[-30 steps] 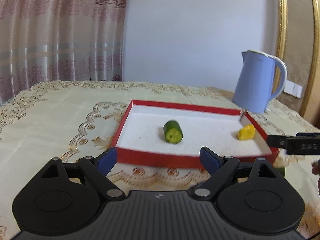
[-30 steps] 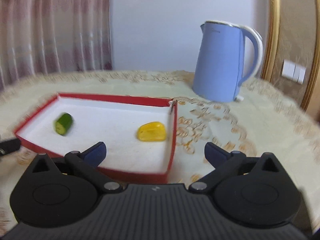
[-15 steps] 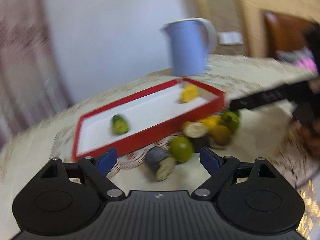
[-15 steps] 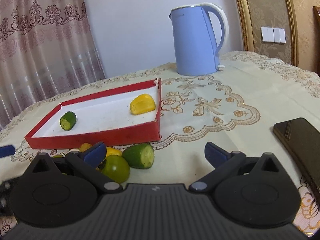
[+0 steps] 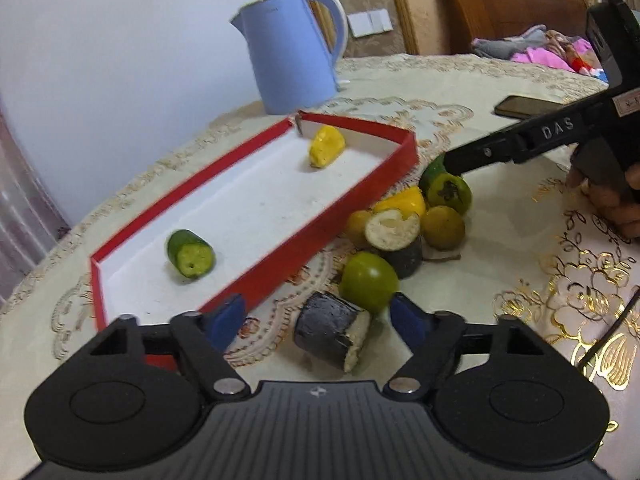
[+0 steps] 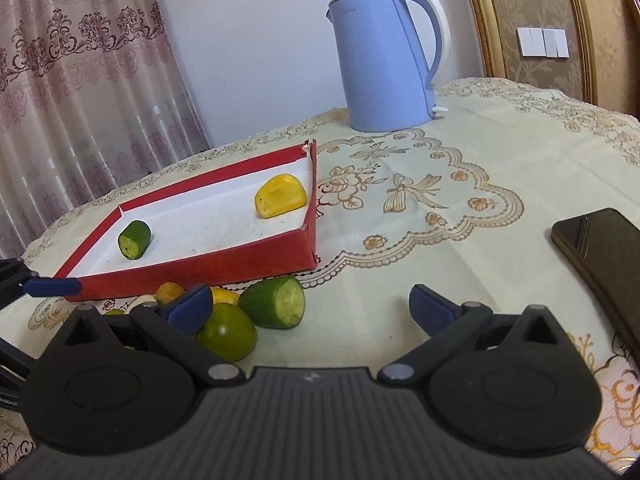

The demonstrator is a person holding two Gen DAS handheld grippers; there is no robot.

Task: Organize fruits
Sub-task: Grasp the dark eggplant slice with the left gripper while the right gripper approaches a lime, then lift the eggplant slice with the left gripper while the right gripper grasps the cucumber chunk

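A red tray (image 5: pixel 392 182) with a white floor holds a green cucumber piece (image 5: pixel 190 254) and a yellow piece (image 5: pixel 326 146). Beside its near wall lies a pile of fruit. My left gripper (image 5: pixel 316 318) is closing its jaws around a dark eggplant piece (image 5: pixel 332 330), and the pads stand clear of it on both sides. A round green fruit (image 5: pixel 370 280) lies just beyond it. My right gripper (image 6: pixel 310 308) is open and low over the pile's other end. A cut cucumber piece (image 6: pixel 276 304) and a green fruit (image 6: pixel 226 336) sit by its left finger.
A blue kettle (image 6: pixel 386 60) stands behind the tray on the patterned tablecloth. A dark phone (image 6: pixel 600 248) lies to the right of my right gripper. A person's hand (image 5: pixel 616 204) holds the right gripper's handle. A curtain (image 6: pixel 80 100) hangs at the left.
The left view has rolled and swung over to the fruit pile, and its jaws have narrowed around the eggplant piece. The right gripper dropped toward the pile, then held still.
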